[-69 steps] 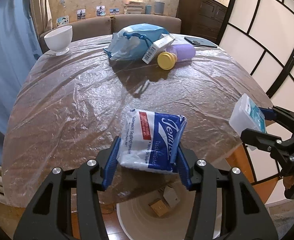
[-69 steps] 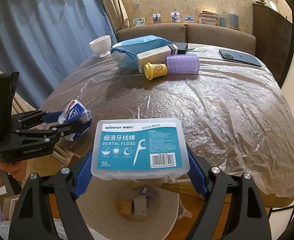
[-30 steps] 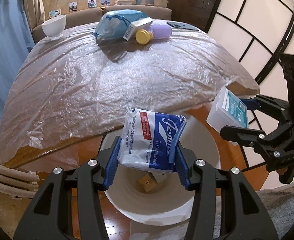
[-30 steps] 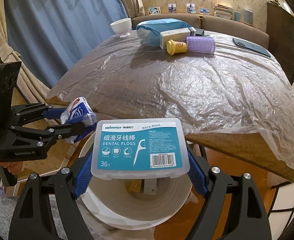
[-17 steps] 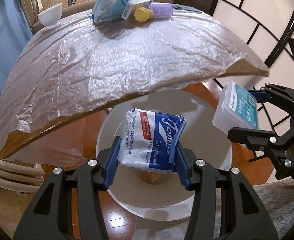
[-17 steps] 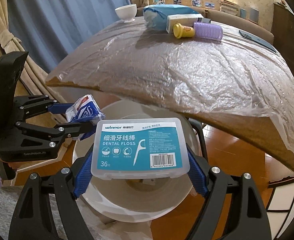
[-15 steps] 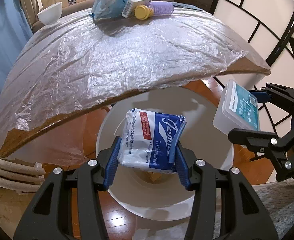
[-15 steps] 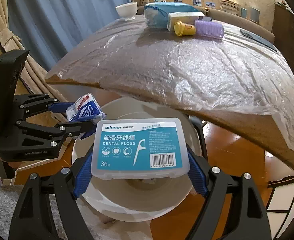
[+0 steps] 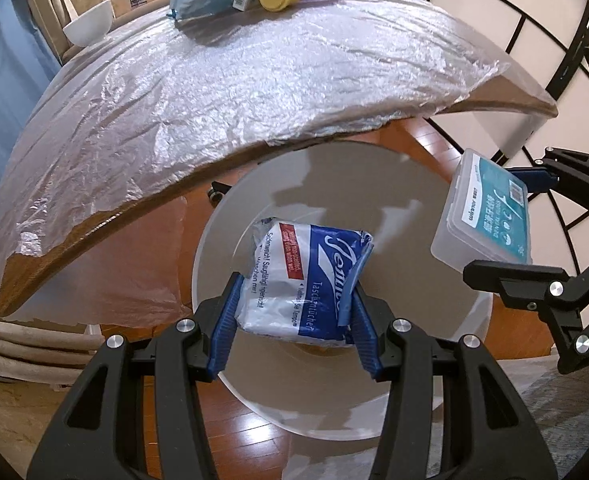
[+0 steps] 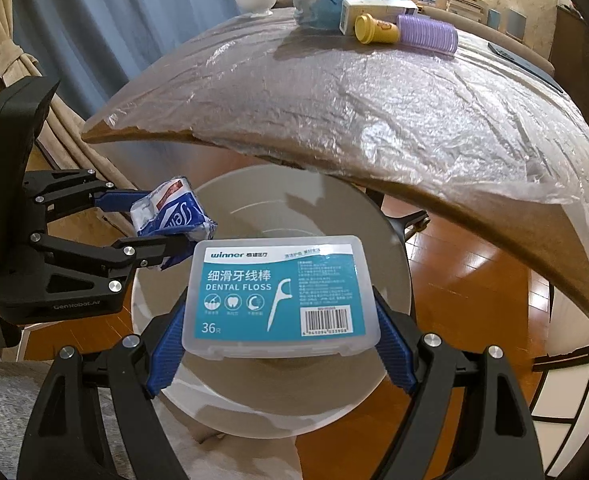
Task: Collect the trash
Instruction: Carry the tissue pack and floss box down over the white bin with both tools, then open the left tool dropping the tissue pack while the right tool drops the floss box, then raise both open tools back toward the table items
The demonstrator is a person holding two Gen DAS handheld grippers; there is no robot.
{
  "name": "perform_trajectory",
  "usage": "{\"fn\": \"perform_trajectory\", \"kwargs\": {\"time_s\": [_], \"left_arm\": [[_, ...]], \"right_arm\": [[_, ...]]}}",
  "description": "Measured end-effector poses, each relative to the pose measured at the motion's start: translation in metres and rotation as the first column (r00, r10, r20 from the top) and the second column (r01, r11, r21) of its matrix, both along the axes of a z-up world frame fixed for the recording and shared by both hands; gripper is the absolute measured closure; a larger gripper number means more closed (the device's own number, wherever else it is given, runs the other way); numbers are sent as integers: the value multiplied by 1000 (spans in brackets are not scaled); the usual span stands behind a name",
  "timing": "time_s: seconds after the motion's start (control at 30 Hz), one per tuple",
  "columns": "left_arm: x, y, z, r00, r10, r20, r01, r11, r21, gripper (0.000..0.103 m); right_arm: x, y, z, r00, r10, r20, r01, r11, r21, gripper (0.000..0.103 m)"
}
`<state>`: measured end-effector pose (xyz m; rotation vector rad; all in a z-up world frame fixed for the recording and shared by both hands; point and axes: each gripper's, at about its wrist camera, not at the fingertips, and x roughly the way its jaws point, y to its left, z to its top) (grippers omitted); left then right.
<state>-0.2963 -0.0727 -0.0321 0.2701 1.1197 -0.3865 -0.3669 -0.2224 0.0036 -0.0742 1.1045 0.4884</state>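
Both grippers loaded, over the white bin [image 9: 230, 384] mouth beside the table [image 9: 198, 104]. Left gripper [image 9: 294, 312] clamped on tissue pack [image 9: 306, 280]; right gripper [image 10: 282, 340] clamped on dental floss box [image 10: 278, 292].

Risks imo:
- floss box sits near bin's right rim in left view; opening there could bounce it off rim onto floor
- tissue pack is soft film, may snag on blue pad
- grippers close together, could clash if both move inward

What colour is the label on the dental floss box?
Teal with white print, on the dental floss box; clearest in the right wrist view.
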Motion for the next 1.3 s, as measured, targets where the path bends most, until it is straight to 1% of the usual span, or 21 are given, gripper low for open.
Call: {"fn": "perform_trajectory", "kwargs": {"time_s": [0.23,0.67,1.0,1.03,1.07,1.1,1.13,1.17,1.23,1.3], "left_arm": [[5,-7,-9,1000,-16,-6,16,999,34,52],[19,-23,-36,998,-34,-51,38,996,77,52],[32,-29,-49,996,-37,-80,43,997,70,51],[34,-30,-51,995,-44,-85,49,997,59,49],[34,-31,-51,995,-54,-86,59,997,59,45],[34,-32,-51,995,-61,-77,67,995,77,28],[33,-33,-49,997,-62,-53,67,993,99,18],[31,-33,-45,997,-71,-22,73,992,104,18],[30,-31,-36,997,-73,-7,74,994,84,18],[29,-23,-18,998,-56,9,55,998,40,18]], "right_arm": [[7,5,-11,1000,2,-16,-2,1000,-21,23],[22,20,-34,999,1,-35,-4,998,-70,23],[30,26,-49,999,0,-51,-5,996,-88,23],[30,27,-50,998,7,-56,-11,996,-85,23],[30,27,-51,998,16,-62,-21,996,-82,22],[29,22,-52,998,12,-54,-17,996,-89,16],[28,20,-50,999,5,-42,-9,995,-99,11],[26,18,-46,1000,-1,-22,-1,995,-100,9],[24,13,-37,1000,-5,3,5,996,-85,9],[22,4,-19,998,-22,51,26,997,-76,9]]}}
